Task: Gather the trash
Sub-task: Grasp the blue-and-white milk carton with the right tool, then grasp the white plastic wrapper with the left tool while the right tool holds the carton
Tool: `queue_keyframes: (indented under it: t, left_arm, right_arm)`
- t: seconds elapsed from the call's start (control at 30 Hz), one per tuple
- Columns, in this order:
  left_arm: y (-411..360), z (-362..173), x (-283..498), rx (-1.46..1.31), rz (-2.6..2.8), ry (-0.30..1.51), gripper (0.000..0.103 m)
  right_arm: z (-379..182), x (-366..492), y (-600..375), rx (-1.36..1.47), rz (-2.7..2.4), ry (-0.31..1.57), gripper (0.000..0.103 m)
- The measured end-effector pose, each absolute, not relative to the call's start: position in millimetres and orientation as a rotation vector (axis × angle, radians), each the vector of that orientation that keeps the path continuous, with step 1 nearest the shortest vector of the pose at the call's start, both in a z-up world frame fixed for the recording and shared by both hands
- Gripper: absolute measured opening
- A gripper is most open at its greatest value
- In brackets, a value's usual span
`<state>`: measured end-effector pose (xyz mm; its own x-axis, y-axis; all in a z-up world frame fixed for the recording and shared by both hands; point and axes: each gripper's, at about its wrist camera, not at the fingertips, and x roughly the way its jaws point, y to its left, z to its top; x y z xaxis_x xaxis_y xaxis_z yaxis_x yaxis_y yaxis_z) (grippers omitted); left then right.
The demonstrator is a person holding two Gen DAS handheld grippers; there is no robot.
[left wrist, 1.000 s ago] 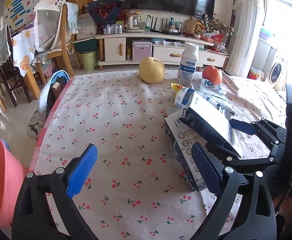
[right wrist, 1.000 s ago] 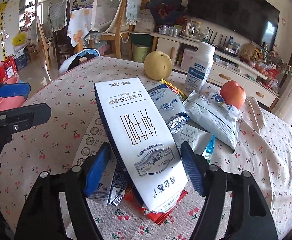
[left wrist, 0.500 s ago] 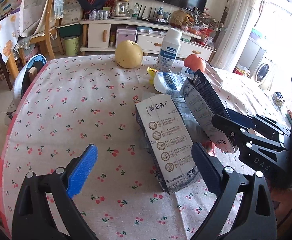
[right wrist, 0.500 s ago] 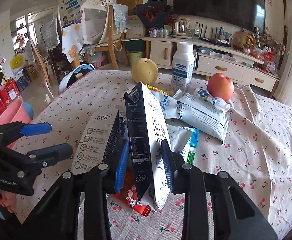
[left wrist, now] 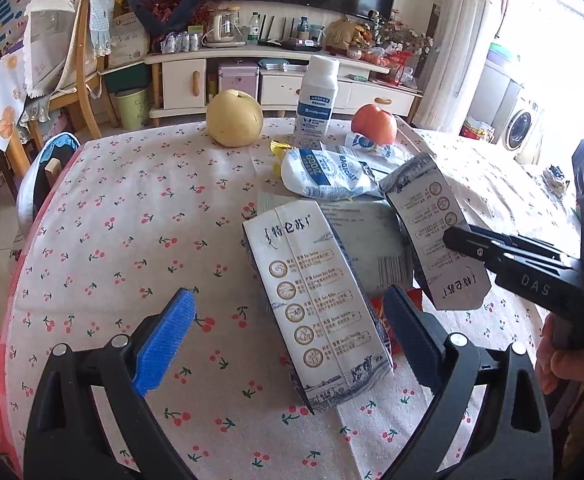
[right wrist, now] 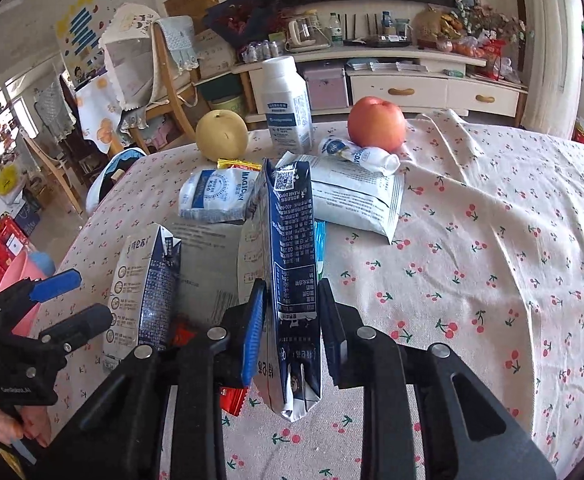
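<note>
Cherry-print bench [left wrist: 132,240], left half bare to its edge: we list one milk carton [left wrist: 316,312] lying mid-bench between our open left hand-held gripper [left wrist: 292,332]; right hand-held gripper [right wrist: 292,320] closing on second carton [right wrist: 292,260], lifted.

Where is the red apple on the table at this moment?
The red apple sits at the far side of the table, right of the white bottle, touching a small crumpled wrapper in front.

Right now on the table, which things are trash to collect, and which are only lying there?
Trash:
- milk carton, right gripper closing on it
- second milk carton
- blue-and-white wrapper
- red wrapper

Lying about:
- pear
- apple
- white bottle
</note>
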<state>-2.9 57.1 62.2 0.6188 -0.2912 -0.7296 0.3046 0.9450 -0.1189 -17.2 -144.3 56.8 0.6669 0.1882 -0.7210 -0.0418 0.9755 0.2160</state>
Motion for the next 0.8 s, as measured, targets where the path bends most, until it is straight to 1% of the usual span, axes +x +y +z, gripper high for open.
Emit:
queue_keyframes:
  t: [0.07, 0.13, 0.2, 0.3, 0.4, 0.47, 0.63, 0.7, 0.73, 0.77, 0.8]
  left_arm:
    - [57, 65, 5, 0.004, -0.341, 0.835, 0.095]
    - [56, 68, 13, -0.023, -0.360, 0.840, 0.095]
    - [52, 70, 24, -0.044, -0.377, 0.852, 0.095]
    - [44, 68, 52, -0.066, -0.382, 0.885, 0.095]
    - [40, 64, 83, -0.176, -0.401, 0.945, 0.095]
    - [35, 59, 103, -0.236, -0.410, 0.997, 0.095]
    - [17, 44, 134, -0.254, -0.403, 1.078, 0.094]
    - [14, 38, 141, -0.274, -0.406, 1.103, 0.087]
    - [13, 37, 144, -0.277, -0.402, 1.112, 0.086]
    - [11, 35, 147, -0.279, -0.399, 1.119, 0.080]
    - [10, 32, 150, -0.292, -0.405, 1.137, 0.068]
  right_arm:
    - [57, -17, -146, 0.215, 0.151, 0.831, 0.030]
    - [57, -16, -145, 0.244, 0.179, 0.834, 0.037]
    - [54, -14, -145, 0.259, 0.187, 0.844, 0.047]
    - [50, -9, -145, 0.318, 0.226, 0.864, 0.051]
    - [49, -6, -144, 0.320, 0.224, 0.874, 0.057]
    - [50, -6, -144, 0.314, 0.222, 0.871, 0.060]
    - [51, -4, -144, 0.288, 0.220, 0.871, 0.061]
    - [50, -2, -144, 0.281, 0.218, 0.875, 0.061]
    - [49, -1, -145, 0.279, 0.217, 0.876, 0.061]
    - [49, -1, -145, 0.280, 0.219, 0.878, 0.061]
    - [48, 0, -145, 0.281, 0.222, 0.881, 0.061]
